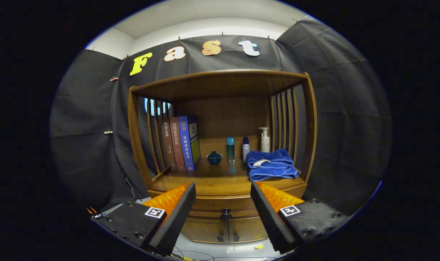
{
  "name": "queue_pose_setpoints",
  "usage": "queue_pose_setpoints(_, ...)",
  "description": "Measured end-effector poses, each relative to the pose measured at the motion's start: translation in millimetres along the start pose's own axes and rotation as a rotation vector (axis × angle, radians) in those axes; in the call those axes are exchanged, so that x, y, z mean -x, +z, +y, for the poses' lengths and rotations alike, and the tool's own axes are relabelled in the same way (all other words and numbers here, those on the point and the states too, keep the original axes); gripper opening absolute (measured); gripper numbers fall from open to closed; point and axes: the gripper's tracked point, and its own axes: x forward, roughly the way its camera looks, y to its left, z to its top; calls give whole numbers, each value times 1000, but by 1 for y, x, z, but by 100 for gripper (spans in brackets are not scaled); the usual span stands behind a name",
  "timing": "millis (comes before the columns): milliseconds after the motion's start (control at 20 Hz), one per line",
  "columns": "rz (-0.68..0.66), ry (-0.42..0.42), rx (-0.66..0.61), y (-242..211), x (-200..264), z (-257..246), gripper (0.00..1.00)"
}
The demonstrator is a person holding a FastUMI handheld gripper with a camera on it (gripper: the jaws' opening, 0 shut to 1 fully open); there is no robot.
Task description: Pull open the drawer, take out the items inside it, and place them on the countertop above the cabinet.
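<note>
A wooden cabinet stands ahead of me, with its countertop (212,181) under a roofed shelf frame. Below the countertop lies the drawer front (220,204), closed, with a small dark knob (226,214) at its middle. My gripper (223,190) is open, its two fingers spread wide with nothing between them. The knob sits between the fingers and a little beyond their tips. What the drawer holds is hidden.
On the countertop stand three books (180,143) at the left, a small blue lidded cup (214,157), a teal bottle (230,149), a small white bottle (245,148), a pump bottle (265,139) and a folded blue towel (272,165). Two small doors (227,230) sit below the drawer.
</note>
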Motion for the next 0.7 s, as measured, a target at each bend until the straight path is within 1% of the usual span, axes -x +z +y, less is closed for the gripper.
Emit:
queue_pose_setpoints(100, 39, -5, 5, -21, -14, -2, 99)
queue_pose_setpoints(250, 95, 8, -15, -51, -35, -4, 99)
queue_pose_setpoints(700, 245, -11, -33, -133, -93, -12, 99)
